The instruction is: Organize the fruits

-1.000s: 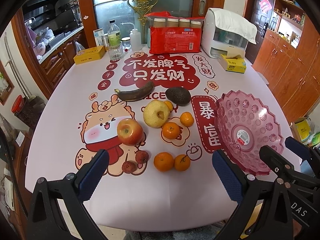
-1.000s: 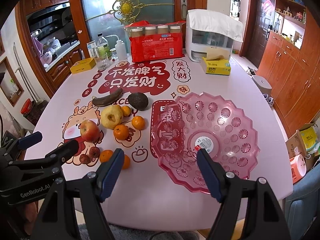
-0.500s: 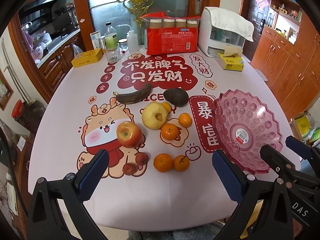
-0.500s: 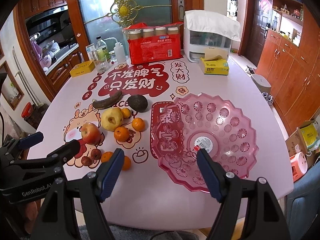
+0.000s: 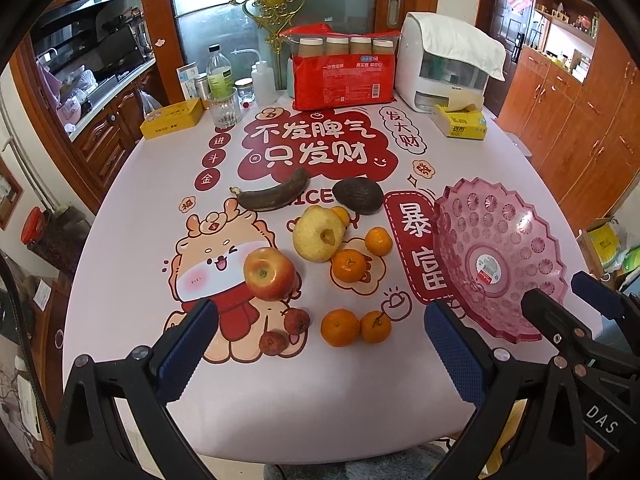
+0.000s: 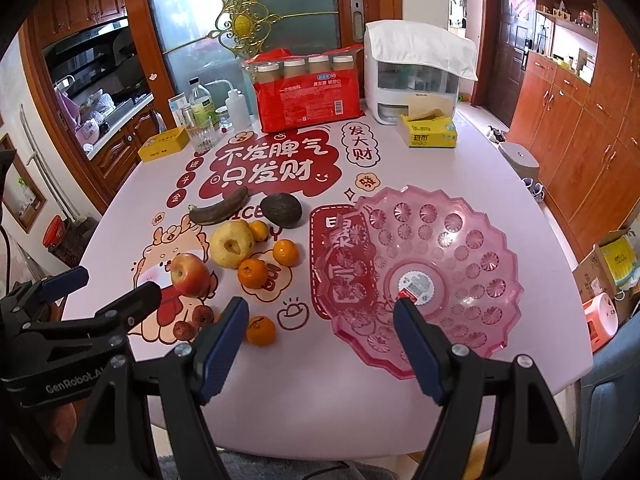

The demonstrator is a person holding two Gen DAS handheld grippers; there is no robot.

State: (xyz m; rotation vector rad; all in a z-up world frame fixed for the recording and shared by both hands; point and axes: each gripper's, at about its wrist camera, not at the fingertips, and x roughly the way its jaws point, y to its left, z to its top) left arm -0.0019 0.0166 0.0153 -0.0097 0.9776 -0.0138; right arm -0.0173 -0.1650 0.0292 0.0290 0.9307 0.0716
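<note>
Fruit lies loose on the printed tablecloth: a red apple (image 5: 269,273), a yellow pear (image 5: 318,233), a dark banana (image 5: 276,197), an avocado (image 5: 358,196), several tangerines (image 5: 349,266) and two lychees (image 5: 297,320). A pink plastic fruit dish (image 5: 500,256) (image 6: 424,276) with nothing in it stands to their right. My left gripper (image 5: 320,354) hovers open above the table's near edge, just short of the lychees and front tangerines. My right gripper (image 6: 320,346) is open too, near the dish's front left rim.
Along the table's far side stand a red pack of bottles (image 5: 344,76), a white appliance (image 5: 448,68), a yellow tissue box (image 5: 460,126), a yellow tin (image 5: 172,118), a glass (image 5: 224,108) and bottles. Wooden cabinets (image 6: 580,128) line the right.
Both views have drifted slightly toward the table, so fruit and dish sit a little lower in the frames. Nothing on the table moved; both grippers stayed open.
</note>
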